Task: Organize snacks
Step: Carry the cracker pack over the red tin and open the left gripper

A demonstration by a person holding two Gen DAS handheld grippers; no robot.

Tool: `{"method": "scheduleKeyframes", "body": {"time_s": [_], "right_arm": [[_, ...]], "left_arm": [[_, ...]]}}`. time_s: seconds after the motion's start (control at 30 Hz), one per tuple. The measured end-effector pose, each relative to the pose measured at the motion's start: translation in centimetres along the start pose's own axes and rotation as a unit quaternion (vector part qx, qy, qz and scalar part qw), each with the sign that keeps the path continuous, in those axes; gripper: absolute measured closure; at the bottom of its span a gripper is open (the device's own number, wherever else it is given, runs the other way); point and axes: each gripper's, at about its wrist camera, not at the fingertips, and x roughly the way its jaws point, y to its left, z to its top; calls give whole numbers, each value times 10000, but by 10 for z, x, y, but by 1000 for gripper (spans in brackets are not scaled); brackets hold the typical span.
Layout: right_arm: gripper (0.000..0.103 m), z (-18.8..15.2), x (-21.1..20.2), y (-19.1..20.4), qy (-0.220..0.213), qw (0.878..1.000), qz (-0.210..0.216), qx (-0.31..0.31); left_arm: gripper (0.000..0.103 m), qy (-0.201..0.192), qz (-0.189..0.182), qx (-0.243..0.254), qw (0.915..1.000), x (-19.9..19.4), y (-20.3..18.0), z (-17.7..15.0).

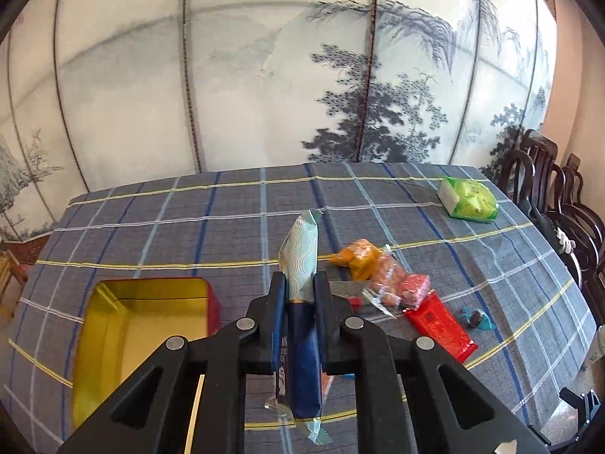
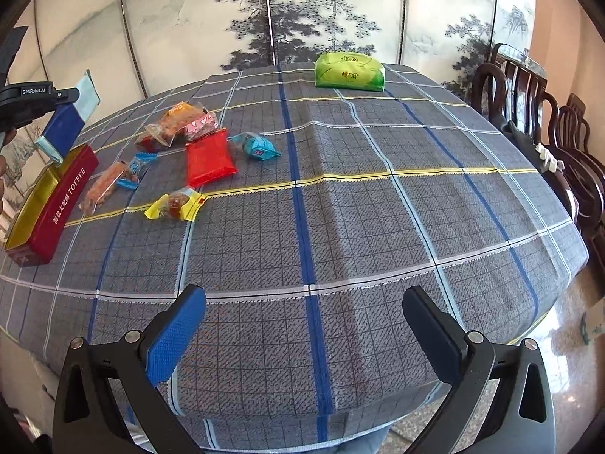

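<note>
home dining room | checked tablecloth [image 2: 340, 208] | carved chairs [image 2: 529, 87] | painted screen [image 1: 264, 75]

Right gripper [image 2: 304, 325] hangs over the plaid tablecloth [image 2: 378, 227], jaws wide apart, nothing btwn them. Landmark: red TOFFEE tin [image 2: 62, 204], lid off, gold inside, at far left. Just above the tin, left gripper [image 2: 66, 94] clamps a blue-and-pale-teal snack packet [image 2: 68, 121] held in the air. Right of the tin: orange wrapped snack [image 2: 104, 185], yellow candy [image 2: 176, 204], red packet [image 2: 208, 159], teal candy [image 2: 257, 145]. Green tissue pack [image 2: 349, 72] well apart from the tin, at far edge w/ folding screen [image 2: 189, 19] behind.
</note>
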Motion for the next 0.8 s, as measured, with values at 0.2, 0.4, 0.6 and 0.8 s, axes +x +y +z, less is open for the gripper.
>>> {"method": "scheduleKeyframes", "body": {"time_s": [0.2,0.4,0.6,0.8], "right_arm": [[0,1,0,11,19,9999,32,-96],[0,4,1,25,30,9996,31,-287],[0,6,4,40,95,9988,34,-488],[0,6,8,53,166,9981,73,-594]], "left_arm": [[90,18,662,-330,9973,-2,58,-5],[90,186,1091,-541,9924,8,100,-21],[90,479,1271,-822,9873,29,128,-37],[90,726,1282,-981,9842,55,138,-42]]}}
